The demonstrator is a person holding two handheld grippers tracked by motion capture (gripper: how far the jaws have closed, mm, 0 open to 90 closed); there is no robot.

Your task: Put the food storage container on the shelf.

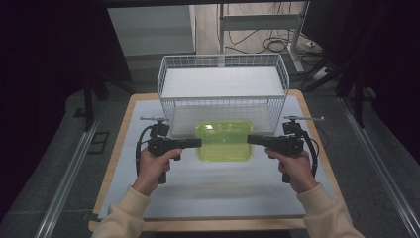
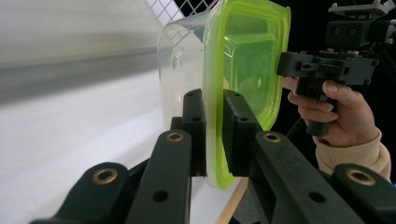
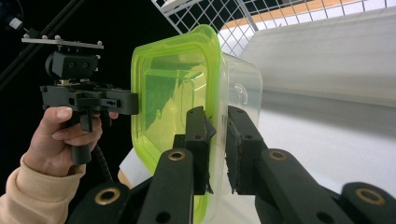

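A clear plastic container with a lime-green lid (image 1: pixel 224 141) hangs level over the white table top, held from both sides. My left gripper (image 1: pixel 198 143) is shut on the lid's left rim, and my right gripper (image 1: pixel 249 139) is shut on its right rim. In the left gripper view the black jaws pinch the green lid edge (image 2: pixel 213 140), with the clear tub (image 2: pixel 182 70) to the left of it. The right gripper view has its jaws clamped on the lid edge (image 3: pixel 215 140), and the other hand and gripper (image 3: pixel 84 100) hold the far side.
A white wire basket (image 1: pixel 223 89) stands at the back of the table, right behind the container. The white mat (image 1: pixel 218 193) lies on a wooden table top. Metal rails run along both sides on the floor, and cables lie beyond the basket.
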